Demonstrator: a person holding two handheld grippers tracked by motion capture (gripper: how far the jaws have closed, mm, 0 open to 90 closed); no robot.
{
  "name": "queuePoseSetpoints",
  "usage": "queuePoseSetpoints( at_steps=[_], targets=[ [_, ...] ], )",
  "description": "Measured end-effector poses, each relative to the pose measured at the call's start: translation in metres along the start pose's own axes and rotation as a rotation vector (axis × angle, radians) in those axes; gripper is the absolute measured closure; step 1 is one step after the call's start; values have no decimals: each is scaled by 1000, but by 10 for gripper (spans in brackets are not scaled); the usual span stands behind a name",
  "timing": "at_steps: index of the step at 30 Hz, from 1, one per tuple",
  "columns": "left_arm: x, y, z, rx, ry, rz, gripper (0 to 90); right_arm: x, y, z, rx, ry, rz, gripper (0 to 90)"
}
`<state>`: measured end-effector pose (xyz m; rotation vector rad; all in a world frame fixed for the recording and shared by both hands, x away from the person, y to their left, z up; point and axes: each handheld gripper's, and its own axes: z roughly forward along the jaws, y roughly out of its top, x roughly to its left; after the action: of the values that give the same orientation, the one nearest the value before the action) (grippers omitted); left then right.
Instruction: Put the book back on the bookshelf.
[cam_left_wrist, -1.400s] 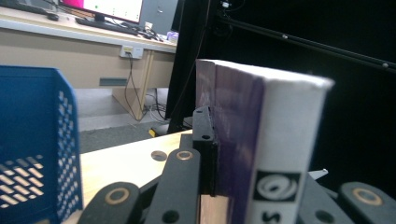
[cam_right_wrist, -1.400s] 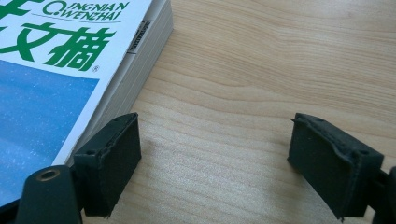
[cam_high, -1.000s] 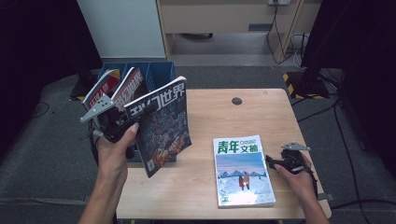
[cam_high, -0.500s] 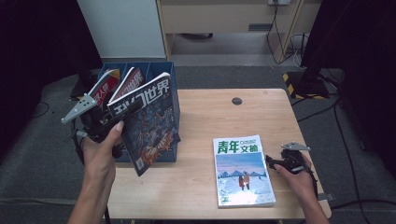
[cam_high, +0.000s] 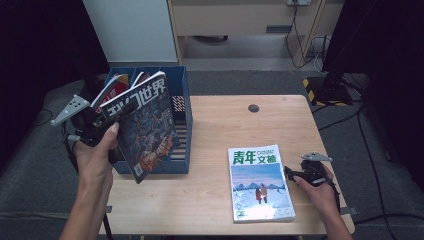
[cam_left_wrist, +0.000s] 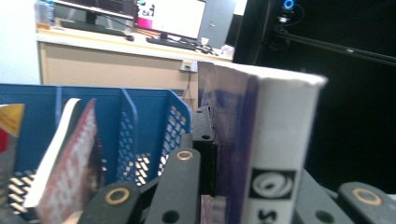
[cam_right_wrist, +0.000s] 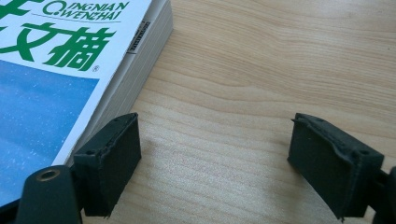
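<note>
Near edge, right side: right gripper (cam_high: 288, 173) rests low on the pale wooden table (cam_high: 225, 120) with its black jaws spread wide and nothing between them — bare wood shows in the gap in the right gripper view. Just beside its left jaw lies the blue-and-white paperback magazine with green characters (cam_high: 260, 183), flat near the table's front right corner, long axis running front to back, title end toward the far edge.

Left edge: left gripper (cam_high: 112, 125), raised in the person's left hand (cam_high: 95, 160), has its jaws pressed tight on the dark illustrated magazine with white title characters (cam_high: 145, 127) — held off the table, above the blue plastic file rack (cam_high: 182, 107). Its long axis tilts, title end up and toward the far side, lower corner toward the near edge; cover faces right.

Farther back, the rack's slots hold a red-covered magazine (cam_high: 114, 86), leaning.
</note>
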<state>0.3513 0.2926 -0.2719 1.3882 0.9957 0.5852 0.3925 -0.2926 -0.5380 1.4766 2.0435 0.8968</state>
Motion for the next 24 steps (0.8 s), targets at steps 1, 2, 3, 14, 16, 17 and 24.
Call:
queuePoseSetpoints(
  at_steps=[1,2,3,14,16,17,24],
  targets=[
    [2,0,0,0,6,1,819,0,0,0,0,0,0,168],
    [4,0,0,-2,14,1,819,0,0,0,0,0,0,168],
    [5,1,0,-2,22,3,819,0,0,0,0,0,0,169],
    [17,1,3,2,57,-8,819,0,0,0,1,1,-4,168],
    [19,1,4,2,62,-10,819,0,0,0,0,0,0,168],
    [20,1,5,-1,65,-13,819,0,0,0,0,0,0,168],
    [26,5,7,-4,92,-21,819,0,0,0,0,0,0,168]
  ],
)
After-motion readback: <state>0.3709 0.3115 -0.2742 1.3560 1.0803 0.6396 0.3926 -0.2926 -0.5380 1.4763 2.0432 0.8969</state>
